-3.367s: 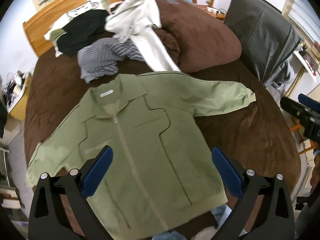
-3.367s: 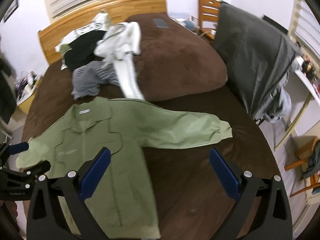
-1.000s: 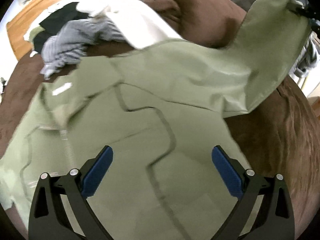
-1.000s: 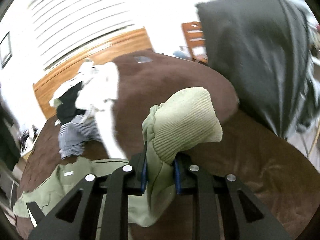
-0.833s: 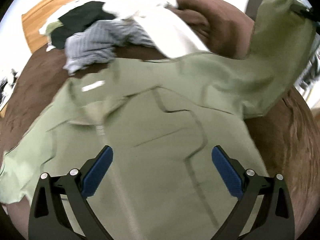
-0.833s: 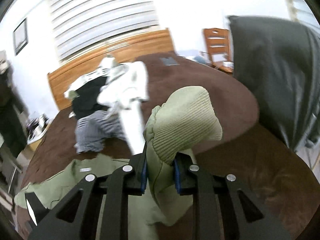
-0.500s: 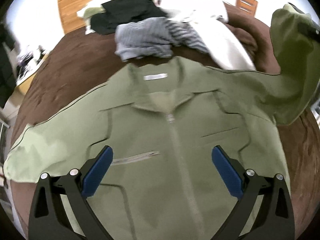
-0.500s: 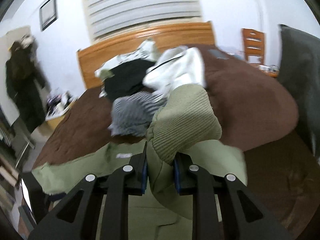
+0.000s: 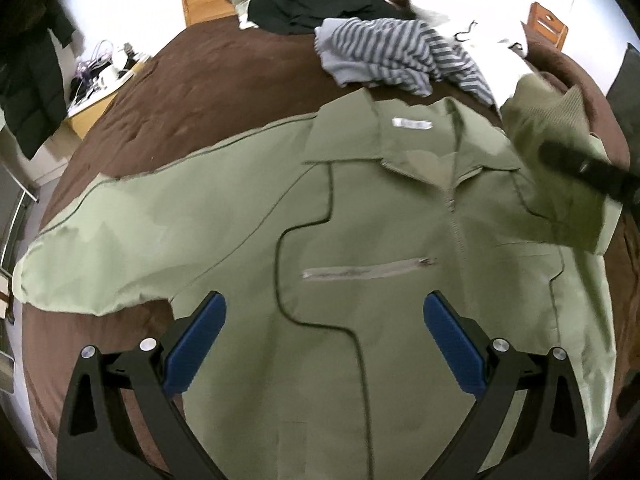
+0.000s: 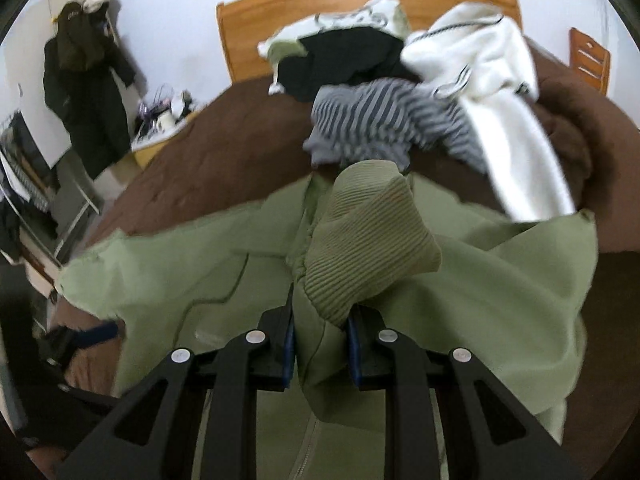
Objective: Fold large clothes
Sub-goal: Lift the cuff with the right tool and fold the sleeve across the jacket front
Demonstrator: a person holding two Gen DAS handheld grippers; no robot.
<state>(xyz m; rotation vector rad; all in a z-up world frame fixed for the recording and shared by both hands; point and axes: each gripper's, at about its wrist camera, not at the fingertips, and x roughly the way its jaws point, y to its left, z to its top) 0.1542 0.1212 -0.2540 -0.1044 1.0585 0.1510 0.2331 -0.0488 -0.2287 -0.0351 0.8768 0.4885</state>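
Note:
A large olive-green zip jacket (image 9: 360, 240) lies face up on the brown bed (image 9: 208, 92), its left sleeve (image 9: 120, 240) stretched out flat. My left gripper (image 9: 324, 340) is open and empty above the jacket's lower front. My right gripper (image 10: 320, 344) is shut on the ribbed cuff (image 10: 368, 240) of the jacket's right sleeve and holds it over the chest, near the collar. In the left wrist view the right gripper (image 9: 576, 168) shows at the right edge with that sleeve (image 9: 560, 152) folded inward.
A pile of other clothes lies near the wooden headboard (image 10: 320, 4): a striped grey top (image 9: 392, 56), a black garment (image 9: 320, 0) and a white hoodie (image 10: 500, 92). A dark coat (image 10: 84, 92) hangs at the left wall beside a cluttered bedside table (image 9: 100, 84).
My right gripper has carried the sleeve cuff from the bed's right side leftward across the jacket's chest. My left gripper has swung left and stays open.

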